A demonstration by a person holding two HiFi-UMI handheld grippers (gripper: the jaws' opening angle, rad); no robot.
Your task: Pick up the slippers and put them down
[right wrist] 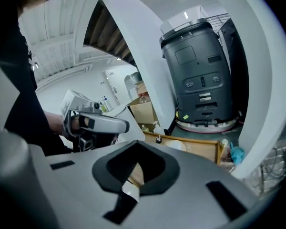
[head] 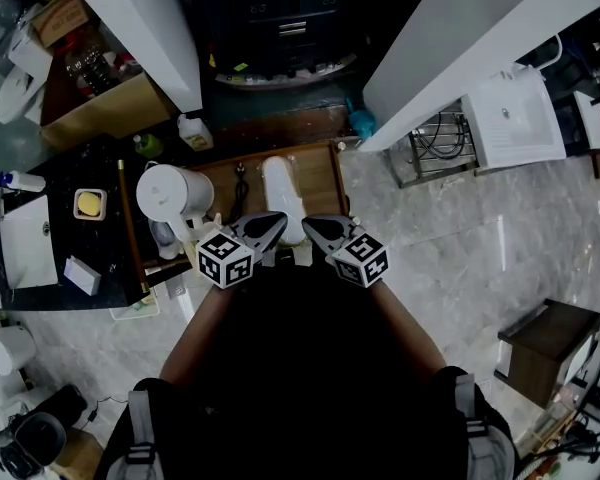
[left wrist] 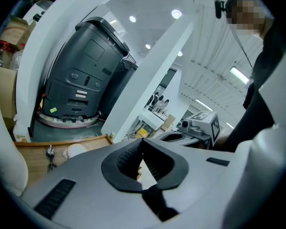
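Well, the left gripper (head: 276,226) and the right gripper (head: 311,228) hang side by side. Both are squeezed shut, and I can see nothing pinched in them. The white slippers (head: 283,193) lie on the wooden tray (head: 325,183), at twelve o'clock from the grippers, with the near end just under their tips. So I think the picking up isn't done yet, and the putting down is left too.

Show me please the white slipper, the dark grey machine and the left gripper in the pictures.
white slipper (head: 281,196), head view, the middle of its length.
dark grey machine (right wrist: 200,70), right gripper view, its front panel.
left gripper (left wrist: 142,143), left gripper view, where its shut jaw tips meet.
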